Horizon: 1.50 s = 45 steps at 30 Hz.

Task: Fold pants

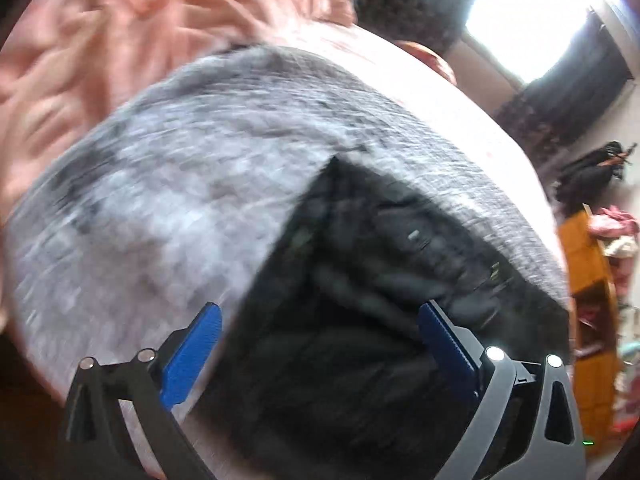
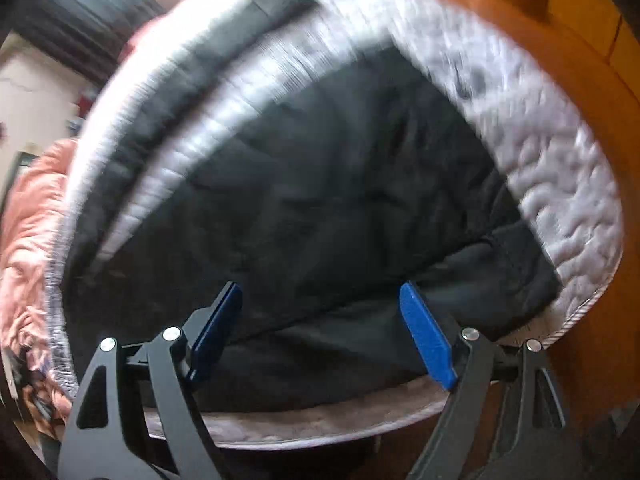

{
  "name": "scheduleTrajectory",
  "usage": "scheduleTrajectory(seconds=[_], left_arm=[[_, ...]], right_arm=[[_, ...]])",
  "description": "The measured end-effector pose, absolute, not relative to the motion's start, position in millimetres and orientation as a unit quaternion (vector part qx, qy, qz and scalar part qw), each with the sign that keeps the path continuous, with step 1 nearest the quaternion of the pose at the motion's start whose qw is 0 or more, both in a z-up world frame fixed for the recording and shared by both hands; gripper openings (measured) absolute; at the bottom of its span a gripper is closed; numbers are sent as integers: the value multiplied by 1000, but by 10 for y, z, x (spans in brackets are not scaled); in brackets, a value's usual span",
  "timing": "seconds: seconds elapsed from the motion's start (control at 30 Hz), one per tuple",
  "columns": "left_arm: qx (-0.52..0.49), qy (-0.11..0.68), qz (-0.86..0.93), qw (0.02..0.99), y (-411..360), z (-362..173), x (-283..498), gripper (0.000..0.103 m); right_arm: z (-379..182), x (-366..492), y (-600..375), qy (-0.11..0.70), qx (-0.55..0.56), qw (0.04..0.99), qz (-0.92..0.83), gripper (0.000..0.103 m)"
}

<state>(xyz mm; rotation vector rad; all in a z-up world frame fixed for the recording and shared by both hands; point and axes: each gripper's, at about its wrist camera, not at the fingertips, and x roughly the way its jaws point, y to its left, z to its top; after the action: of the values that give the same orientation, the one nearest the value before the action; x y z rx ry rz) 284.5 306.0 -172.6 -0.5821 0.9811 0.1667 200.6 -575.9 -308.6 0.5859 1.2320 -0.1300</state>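
Black pants (image 2: pixel 340 184) lie spread on a grey quilted mattress (image 2: pixel 560 168), with one leg (image 2: pixel 160 120) stretching off to the upper left. My right gripper (image 2: pixel 320 292) hovers above them, its blue pads wide apart and nothing between them. In the left wrist view one corner of the black pants (image 1: pixel 360 280) lies on the grey mattress (image 1: pixel 180 184). My left gripper (image 1: pixel 320 312) stands open above that corner, not touching the cloth. Both views are blurred.
A crumpled pink blanket (image 1: pixel 100 40) lies past the mattress, also seen as a pink blanket (image 2: pixel 28 220) at the left. An orange wooden bed frame (image 2: pixel 580 32) borders the mattress. An orange shelf (image 1: pixel 588 280) with clothes stands at the right, under a bright window (image 1: pixel 532 12).
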Motion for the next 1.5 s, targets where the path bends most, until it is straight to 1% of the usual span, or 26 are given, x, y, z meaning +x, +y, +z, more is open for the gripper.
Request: scheduleTrajectory(seconds=[0.07,0.17,0.27,0.33,0.43,0.5,0.57,0.67,0.7,0.73,0.8,0.93,1.03,1.17,1.37,1.43,1.47,1.5], left_arm=[[-273,473,59,836,3123,-1721,3157,99],[-268,497,38,825,3256,-1808,3697,99],[-270,513,34,814,3391,-1989,4113,99],[-274,523,22,807,3444,-2188,4359,99],[-268,547,9,793,3423,-2455,4615,99],[-241,568,-1,787,3327,-2626,4753,98],[-215,578,-12,787,3233,-2707,4835,97],[-205,579,-23,789,3182,-2765,4874,97],[-204,576,-29,791,3164,-2764,4867,94],[-199,575,-32,793,3143,-2758,4866,82],[-187,579,-27,793,3110,-2764,4885,64],[-193,574,-21,795,3119,-2741,4909,43],[-211,564,-13,798,3189,-2726,4853,36],[-219,556,-3,802,3210,-2725,4812,35],[-219,547,16,808,3187,-2719,4780,35],[-216,544,27,811,3148,-2698,4778,35],[-213,542,32,813,3131,-2678,4773,34],[-207,537,37,817,3111,-2639,4758,33]], right_arm=[[-3056,2050,-5810,573,270,771,-71,75],[-2771,2141,-5886,548,266,789,-74,83],[-2549,2336,-5945,528,285,798,-48,88],[-2479,2502,-5938,523,294,799,-34,88],[-2445,2957,-5884,524,302,796,-22,88],[-2442,3227,-5880,526,299,796,-10,88],[-2383,3568,-5828,524,295,799,14,88],[-2230,3929,-5876,516,292,804,46,90],[-2178,4104,-5918,513,286,808,54,90],[-2156,4256,-5952,512,279,810,59,90],[-2130,4640,-6055,516,267,812,62,90],[-2153,5295,-6318,522,248,815,43,90],[-2303,5715,-6484,528,249,811,34,90],[-2584,6131,-6513,546,232,805,32,90],[-2831,6516,-6284,566,197,799,47,91],[-2843,6529,-6191,570,178,799,62,70],[-2823,6510,-6165,570,174,800,72,46],[-2781,6465,-6164,565,183,800,85,18]])
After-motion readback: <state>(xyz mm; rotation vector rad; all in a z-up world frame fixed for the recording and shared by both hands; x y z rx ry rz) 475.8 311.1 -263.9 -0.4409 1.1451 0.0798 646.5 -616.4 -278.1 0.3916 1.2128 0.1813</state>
